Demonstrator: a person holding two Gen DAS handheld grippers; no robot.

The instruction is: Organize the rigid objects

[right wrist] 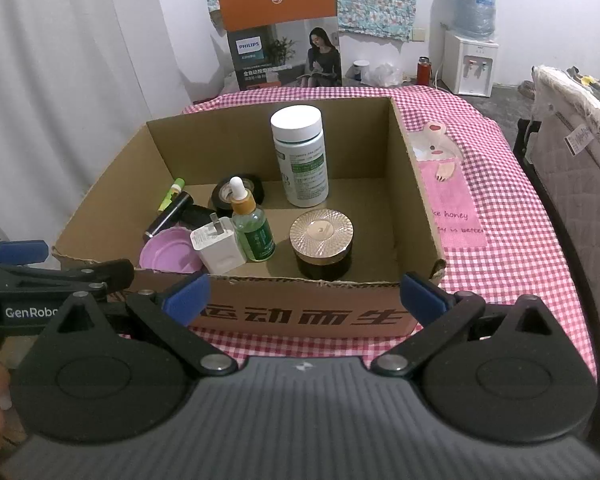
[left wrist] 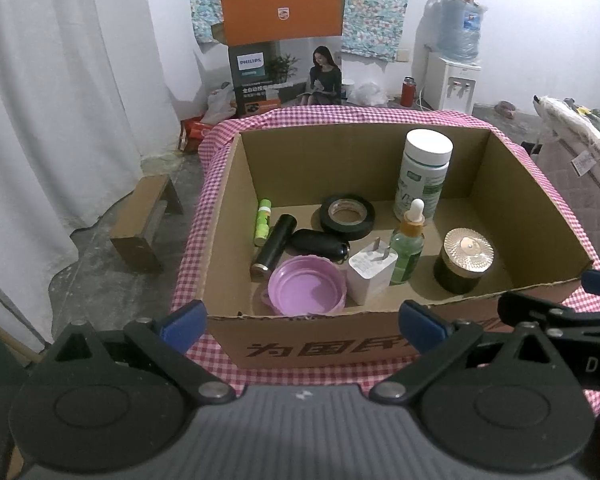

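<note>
An open cardboard box [left wrist: 228, 184] [right wrist: 416, 184] stands on the pink checked tablecloth. Inside it are a tall white bottle [left wrist: 424, 172] [right wrist: 302, 156], a green dropper bottle [left wrist: 408, 246] [right wrist: 252, 224], a dark jar with a gold lid [left wrist: 464, 260] [right wrist: 322, 242], a white charger plug [left wrist: 370, 274] [right wrist: 220, 246], a purple lid [left wrist: 306, 290] [right wrist: 170, 254], a black tape roll [left wrist: 348, 216] [right wrist: 224, 192], a black tube [left wrist: 274, 246] [right wrist: 170, 214], a black key fob [left wrist: 320, 244] and a green stick [left wrist: 262, 222] [right wrist: 172, 192]. My left gripper [left wrist: 302, 322] and my right gripper [right wrist: 304, 294] are both open and empty, in front of the box's near wall.
The table [right wrist: 500, 184] has a pink cloth patch with a cartoon animal to the right of the box. Behind the table stand a Philips carton [left wrist: 284, 68], a water dispenser [left wrist: 454, 80] and a red flask. A wooden stool [left wrist: 144, 220] is on the floor at left, a mattress at right.
</note>
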